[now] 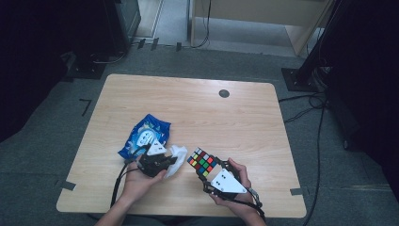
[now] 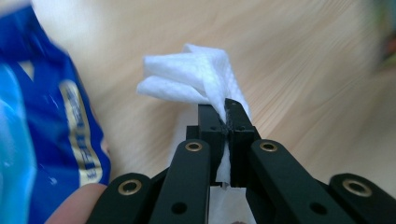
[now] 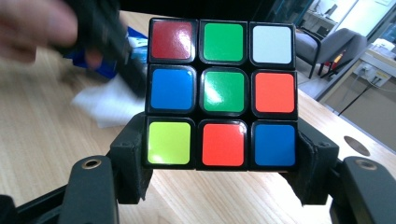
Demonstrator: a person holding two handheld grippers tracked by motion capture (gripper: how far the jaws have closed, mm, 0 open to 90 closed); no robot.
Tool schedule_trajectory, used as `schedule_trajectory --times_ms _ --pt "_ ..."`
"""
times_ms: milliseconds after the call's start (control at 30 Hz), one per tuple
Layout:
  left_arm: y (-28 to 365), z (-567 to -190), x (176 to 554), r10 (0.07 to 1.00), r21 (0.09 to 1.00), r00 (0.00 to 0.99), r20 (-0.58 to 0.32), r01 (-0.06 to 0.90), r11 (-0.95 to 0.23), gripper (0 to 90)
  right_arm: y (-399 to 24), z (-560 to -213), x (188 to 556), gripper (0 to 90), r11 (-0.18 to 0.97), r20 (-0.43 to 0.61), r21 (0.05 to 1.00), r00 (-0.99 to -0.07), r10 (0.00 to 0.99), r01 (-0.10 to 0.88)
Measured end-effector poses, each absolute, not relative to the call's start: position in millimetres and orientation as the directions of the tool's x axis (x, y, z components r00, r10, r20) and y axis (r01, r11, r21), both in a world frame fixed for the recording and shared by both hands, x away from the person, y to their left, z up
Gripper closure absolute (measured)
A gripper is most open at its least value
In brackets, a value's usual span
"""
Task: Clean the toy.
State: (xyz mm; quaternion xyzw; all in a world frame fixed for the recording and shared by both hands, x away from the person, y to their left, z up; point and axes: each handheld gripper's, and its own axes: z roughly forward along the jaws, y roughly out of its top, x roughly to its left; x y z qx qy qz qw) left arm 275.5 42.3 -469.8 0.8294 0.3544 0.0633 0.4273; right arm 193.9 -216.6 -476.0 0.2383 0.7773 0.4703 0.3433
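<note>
The scrambled, multicoloured plastic puzzle cube (image 3: pixel 223 93) sits clamped in my right hand-held gripper (image 1: pixel 210 170) above the wooden desk (image 1: pixel 235 117); my left hand-held gripper (image 2: pixel 226 122) pinches a crumpled white wipe (image 2: pixel 196 77) shut beside the blue wipes packet (image 1: pixel 146 135). Next, I judge, wiping the cube.

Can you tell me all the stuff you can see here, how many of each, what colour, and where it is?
puzzle cube: one, black with red, green, white, blue, orange and yellow squares, held off the table between the right gripper's jaws
white tissue: one, white, pinched between the left gripper's jaws, beside the blue packet
blue packet: one, blue and white, lying on the table by the left hand
table: one, light wood, in the middle of the room
round hole cover: one, dark grey, near the table's far edge
floor cables: several, black, on the grey floor to the right
left gripper: one, black, shut on the tissue
right gripper: one, black, clamped on the cube
hands: two, at the near edge
</note>
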Motion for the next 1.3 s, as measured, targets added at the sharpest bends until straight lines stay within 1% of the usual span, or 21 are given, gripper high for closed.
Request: schedule_trajectory --times_ms 33,67,133,167,200,267,300,433,467,500,567,600,633,700,833,900,1033,1067,1133,1233,1300 --pt "47.7 -456.2 272.2 0.609 0.796 0.753 -0.247 0.517 -0.316 89.3 -215.7 -476.3 193.5 34.6 0.446 -0.309 0.894 -0.651 0.693 0.050" --pt "47.7 -456.2 272.2 0.609 0.796 0.753 -0.247 0.517 -0.316 89.3 -214.4 -476.8 193.4 34.6 0.450 -0.312 0.892 -0.655 0.688 0.048" --pt "49.9 -438.2 264.0 0.559 0.838 0.780 -0.282 0.484 -0.252 89.3 -211.1 -477.6 192.8 34.6 0.453 -0.312 0.890 -0.663 0.680 0.046" --pt "49.9 -438.2 264.0 0.559 0.838 0.780 -0.282 0.484 -0.252 89.2 -209.2 -477.6 192.3 34.6 0.453 -0.310 0.890 -0.670 0.674 0.043" --pt "47.3 -432.4 259.9 0.521 0.846 0.795 -0.311 0.482 -0.230 89.2 -207.2 -477.3 191.4 34.6 0.454 -0.311 0.890 -0.675 0.669 0.039" --pt "43.8 -429.7 256.6 0.482 0.847 0.809 -0.336 0.483 -0.221 89.2 -202.7 -476.3 189.4 34.6 0.456 -0.313 0.890 -0.688 0.655 0.028" --pt "43.8 -429.7 256.6 0.482 0.847 0.809 -0.336 0.483 -0.221 89.2 -202.7 -476.3 189.4 34.6 0.456 -0.313 0.890 -0.688 0.655 0.028" --pt "37.5 -424.1 249.5 0.417 0.851 0.830 -0.371 0.483 -0.206 89.2 -194.8 -476.8 186.9 34.7 0.477 -0.333 0.879 -0.694 0.638 0.016" --pt "37.5 -424.1 249.5 0.417 0.851 0.830 -0.371 0.483 -0.206 89.2 -194.8 -476.8 186.9 34.7 0.477 -0.333 0.879 -0.694 0.638 0.016" --pt "37.0 -421.7 247.8 0.383 0.850 0.837 -0.391 0.488 -0.198 89.2 -194.6 -477.6 187.1 34.7 0.477 -0.334 0.879 -0.695 0.637 0.016" --pt "35.4 -417.6 244.5 0.333 0.860 0.856 -0.396 0.473 -0.191 89.1 -194.4 -478.4 187.8 34.6 0.478 -0.333 0.878 -0.692 0.641 0.020" --pt "31.7 -412.5 239.2 0.339 0.876 0.872 -0.352 0.435 -0.210 88.9 -193.9 -477.8 188.0 34.6 0.476 -0.333 0.879 -0.692 0.640 0.017" --pt "31.7 -412.5 239.2 0.339 0.876 0.872 -0.352 0.435 -0.210 88.9 -193.9 -477.8 188.0 34.6 0.476 -0.333 0.879 -0.692 0.640 0.017" --pt "30.3 -411.7 237.9 0.362 0.880 0.875 -0.322 0.417 -0.226 88.8 -193.3 -476.8 187.2 34.6 0.475 -0.335 0.880 -0.691 0.640 0.013" --pt "38.9 -419.1 247.7 0.366 0.859 0.846 -0.387 0.475 -0.189 88.7 -192.5 -474.8 184.2 34.7 0.485 -0.355 0.874 -0.688 0.633 -0.005" --pt "42.3 -421.8 251.5 0.415 0.857 0.832 -0.367 0.476 -0.196 88.7 -193.0 -474.6 183.1 34.7 0.484 -0.356 0.875 -0.687 0.633 -0.008" --pt "45.9 -431.4 259.0 0.470 0.834 0.802 -0.369 0.509 -0.214 88.7 -192.6 -469.8 180.1 34.7 0.474 -0.360 0.880 -0.687 0.631 -0.025" --pt "46.4 -432.7 260.1 0.468 0.827 0.797 -0.382 0.521 -0.212 88.7 -192.5 -469.4 179.7 34.7 0.475 -0.361 0.880 -0.689 0.628 -0.027" --pt "45.3 -431.7 258.8 0.470 0.827 0.798 -0.377 0.518 -0.218 88.7 -191.9 -470.8 179.8 34.7 0.479 -0.362 0.877 -0.692 0.624 -0.027" --pt "40.4 -424.5 251.1 0.441 0.845 0.821 -0.363 0.489 -0.214 88.7 -191.0 -473.0 181.5 34.6 0.489 -0.362 0.872 -0.691 0.625 -0.014" --pt "37.6 -419.2 246.2 0.427 0.860 0.839 -0.337 0.459 -0.223 88.7 -191.1 -474.7 182.5 34.6 0.490 -0.360 0.872 -0.691 0.626 -0.010"
